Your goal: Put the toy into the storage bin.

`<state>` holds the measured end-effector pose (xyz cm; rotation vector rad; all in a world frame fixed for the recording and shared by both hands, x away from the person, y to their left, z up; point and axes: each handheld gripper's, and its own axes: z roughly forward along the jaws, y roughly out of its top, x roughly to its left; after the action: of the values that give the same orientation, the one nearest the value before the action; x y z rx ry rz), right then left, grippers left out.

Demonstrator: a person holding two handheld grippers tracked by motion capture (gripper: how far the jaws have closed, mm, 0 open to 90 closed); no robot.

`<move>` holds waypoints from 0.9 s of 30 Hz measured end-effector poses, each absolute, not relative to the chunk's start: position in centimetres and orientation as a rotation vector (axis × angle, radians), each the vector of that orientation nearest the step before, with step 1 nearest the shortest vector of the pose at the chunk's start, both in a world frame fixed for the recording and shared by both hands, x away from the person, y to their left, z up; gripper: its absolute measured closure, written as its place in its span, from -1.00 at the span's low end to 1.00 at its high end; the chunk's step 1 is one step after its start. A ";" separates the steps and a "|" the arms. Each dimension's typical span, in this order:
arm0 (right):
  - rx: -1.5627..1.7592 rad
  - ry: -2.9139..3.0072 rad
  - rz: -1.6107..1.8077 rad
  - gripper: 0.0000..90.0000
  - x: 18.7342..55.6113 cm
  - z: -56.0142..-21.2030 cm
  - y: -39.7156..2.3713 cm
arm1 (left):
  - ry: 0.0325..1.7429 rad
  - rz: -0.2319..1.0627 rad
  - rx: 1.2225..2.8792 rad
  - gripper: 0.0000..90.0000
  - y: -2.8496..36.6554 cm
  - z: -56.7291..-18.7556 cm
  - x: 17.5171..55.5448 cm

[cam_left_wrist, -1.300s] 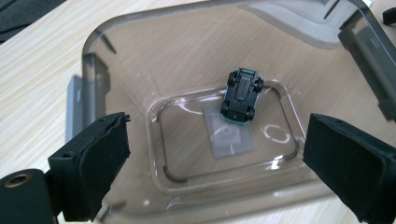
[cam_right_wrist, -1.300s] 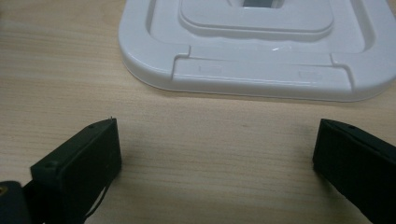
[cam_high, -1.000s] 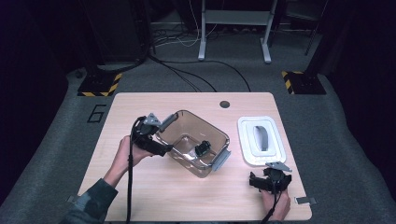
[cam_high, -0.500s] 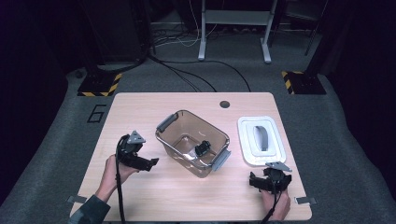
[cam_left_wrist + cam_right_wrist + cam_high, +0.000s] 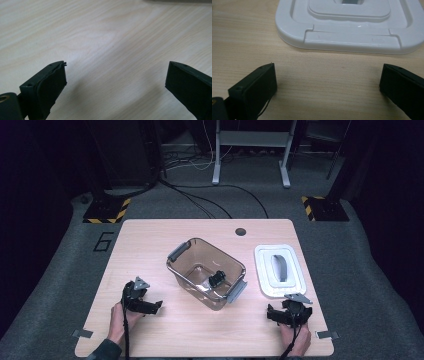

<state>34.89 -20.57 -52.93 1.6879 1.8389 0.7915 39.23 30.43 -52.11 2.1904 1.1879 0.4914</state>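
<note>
Jaws of the left gripper (image 5: 156, 306) are spread wide, have just been opening, with bare wooden table (image 5: 150, 250) between them. Jaws of the right gripper (image 5: 270, 314) are likewise held apart, empty, near the white lid (image 5: 278, 270). A small black object (image 5: 217, 279) is seen inside the clear bin (image 5: 206, 272) mid-table.
</note>
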 end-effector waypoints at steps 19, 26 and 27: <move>1.686 1.836 0.791 -0.99 34.9 -53.0 -20.6 | 1.165 0.486 2.093 -1.00 31.3 -53.1 38.9; 1.685 1.837 0.793 -0.99 34.9 -53.0 -20.6 | 1.163 0.495 2.091 -1.00 31.3 -53.1 38.9; 1.685 1.837 0.793 -0.99 34.9 -53.0 -20.6 | 1.162 0.495 2.091 -1.00 31.3 -53.1 38.9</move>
<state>34.87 -20.57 -52.96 1.6849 1.8368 0.7928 38.92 31.28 -53.10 2.0915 1.1625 0.4949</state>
